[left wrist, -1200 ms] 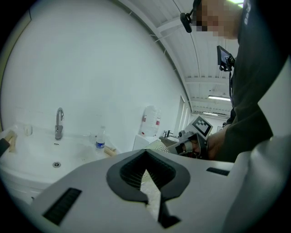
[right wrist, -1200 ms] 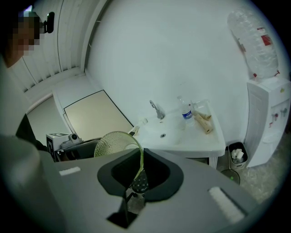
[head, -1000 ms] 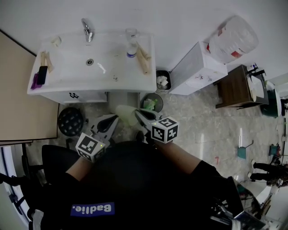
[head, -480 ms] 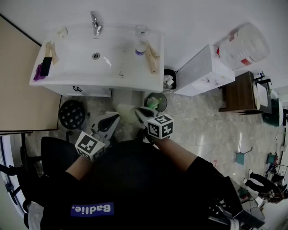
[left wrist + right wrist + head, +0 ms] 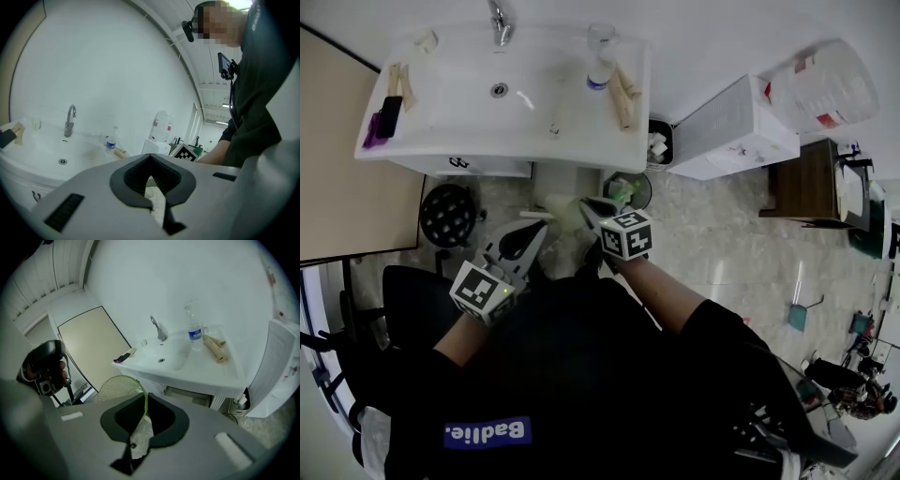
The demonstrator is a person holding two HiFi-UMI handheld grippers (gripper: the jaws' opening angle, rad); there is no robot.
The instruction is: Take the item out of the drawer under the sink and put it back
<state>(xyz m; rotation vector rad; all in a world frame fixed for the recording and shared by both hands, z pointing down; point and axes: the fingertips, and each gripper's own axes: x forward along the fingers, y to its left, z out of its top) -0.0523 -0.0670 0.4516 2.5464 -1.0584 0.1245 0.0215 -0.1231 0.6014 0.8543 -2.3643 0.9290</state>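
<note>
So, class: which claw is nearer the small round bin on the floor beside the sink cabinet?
Right. The right claw, pinching a pale green round mesh item, sits just left of the bin; the left claw is farther left.

the only words that can be read are on the person's dark top (image 5: 581,375): white letters on a blue patch (image 5: 487,432) spell "badlie." the left cube (image 5: 482,292) and the right cube (image 5: 626,234) carry black-and-white square markers, patterns without letters. the bottle (image 5: 600,61) on the sink (image 5: 450,112) has a blue label and the big jug (image 5: 825,89) a red one, both too small to read.
</note>
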